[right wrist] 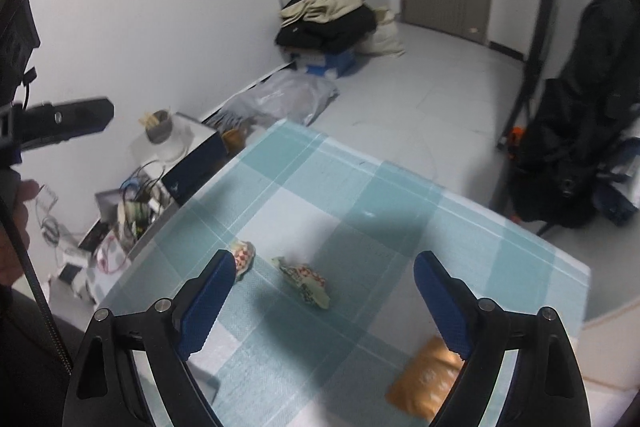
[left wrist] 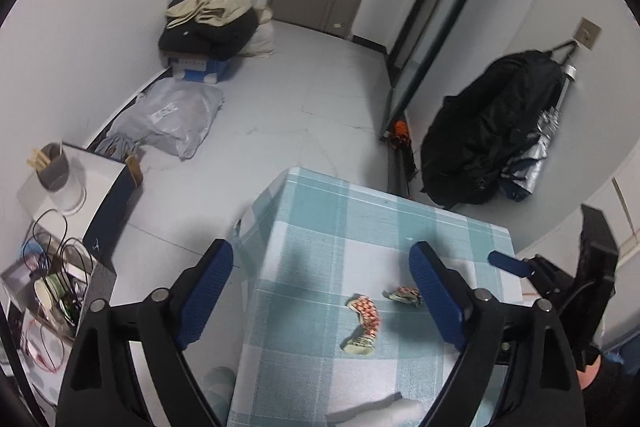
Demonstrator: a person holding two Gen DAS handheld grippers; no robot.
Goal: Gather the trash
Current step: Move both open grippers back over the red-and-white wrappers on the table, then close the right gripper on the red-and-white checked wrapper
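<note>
Two crumpled wrappers lie on the teal checked tablecloth point(left wrist: 320, 219). In the left wrist view the red-and-white wrapper point(left wrist: 363, 323) is between my left gripper's point(left wrist: 322, 293) fingers as seen from above, and the smaller wrapper point(left wrist: 404, 295) lies by the right pad. The left gripper is open and holds nothing. My right gripper point(right wrist: 324, 305) also hovers open and empty over the cloth; one wrapper point(right wrist: 306, 281) lies ahead between its fingers, and the other wrapper point(right wrist: 245, 255) is by its left fingertip. An orange-brown packet point(right wrist: 424, 381) lies near its right finger.
A blurred white object point(left wrist: 380, 409) lies at the table's near edge. Left of the table stand a low cabinet with a cup point(left wrist: 54, 167) and tangled cables point(left wrist: 52, 259). On the floor are a grey plastic bag point(left wrist: 172, 123), piled clothes point(left wrist: 212, 23) and a black backpack point(left wrist: 492, 127).
</note>
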